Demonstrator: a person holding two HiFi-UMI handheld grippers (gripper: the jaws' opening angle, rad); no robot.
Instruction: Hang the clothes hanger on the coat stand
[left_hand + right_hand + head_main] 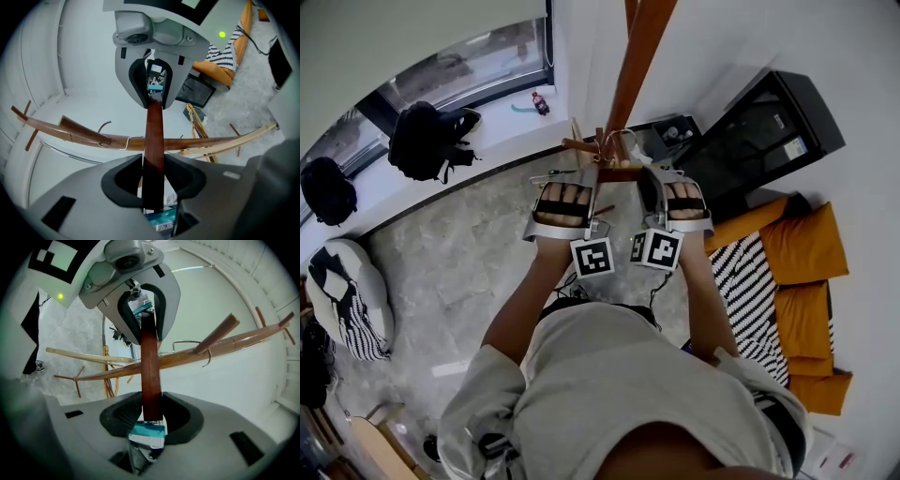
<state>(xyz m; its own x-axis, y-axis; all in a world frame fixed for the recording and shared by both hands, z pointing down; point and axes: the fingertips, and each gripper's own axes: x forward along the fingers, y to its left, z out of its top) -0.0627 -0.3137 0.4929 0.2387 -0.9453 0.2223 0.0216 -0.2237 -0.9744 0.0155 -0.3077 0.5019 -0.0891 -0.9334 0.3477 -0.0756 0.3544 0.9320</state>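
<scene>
Hanger (153, 126) clamped between left claw (153, 174) and right claw (151, 409)

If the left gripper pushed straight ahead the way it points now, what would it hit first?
Most likely the right gripper, which faces it along the wooden hanger that both hold. The coat stand crosses behind the hanger, though depth is unclear.
</scene>
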